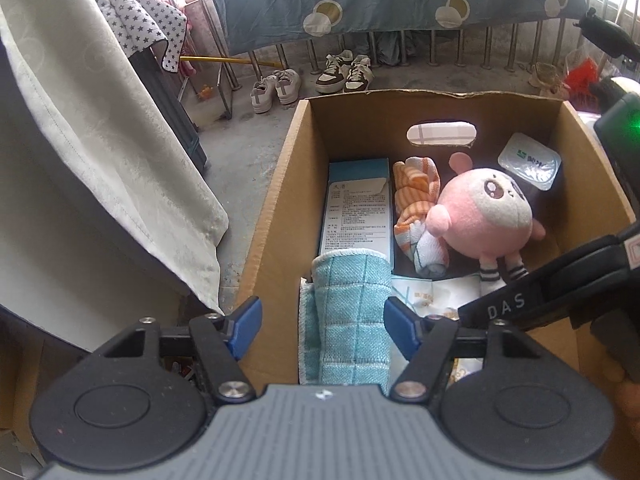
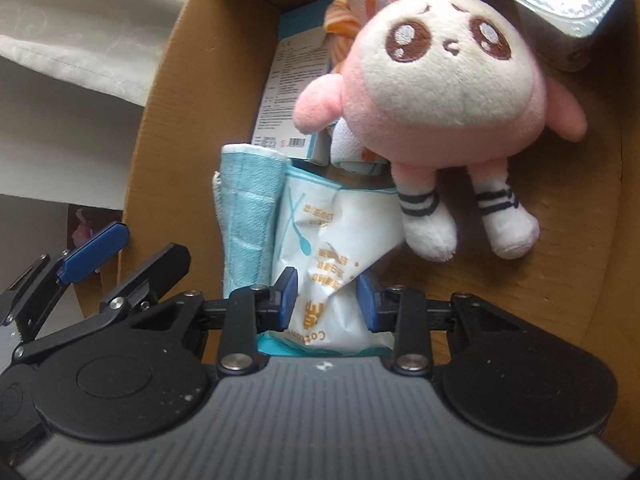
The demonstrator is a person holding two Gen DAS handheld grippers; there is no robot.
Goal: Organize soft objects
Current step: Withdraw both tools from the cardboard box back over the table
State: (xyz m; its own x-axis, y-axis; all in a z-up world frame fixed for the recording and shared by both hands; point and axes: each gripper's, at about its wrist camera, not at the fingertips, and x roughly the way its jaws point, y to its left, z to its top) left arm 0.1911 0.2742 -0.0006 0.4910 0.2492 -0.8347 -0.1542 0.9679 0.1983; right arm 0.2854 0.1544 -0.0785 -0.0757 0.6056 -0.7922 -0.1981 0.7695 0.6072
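Both handheld two-finger grippers hang over an open brown cardboard box (image 1: 276, 184), and we record each in turn. Our left gripper (image 1: 322, 322) stands with its blue-padded jaws apart; the rolled light-blue checked cloth (image 1: 348, 312) lies between them, and we see a gap on the left side, with no pad pressing. We note that the cloth rests against the near left wall of the box. Our right gripper (image 2: 327, 300) has its jaws narrow, with the crumpled white plastic pack with orange print (image 2: 340, 252) between the blue pads (image 2: 289, 300); we cannot tell whether they pinch it. No earlier view was supplied.

Contents of the box, as we find them:
- a round pink-and-cream plush toy with striped socks (image 2: 444, 80), lying on its back on the box floor, just beyond the pack;
- an orange-and-white striped cloth bundle (image 1: 416, 212), touching the toy's left side;
- a flat blue-and-white printed carton (image 1: 358, 208), along the left wall;
- a sealed clear plastic cup (image 1: 530, 162) in the far right corner.
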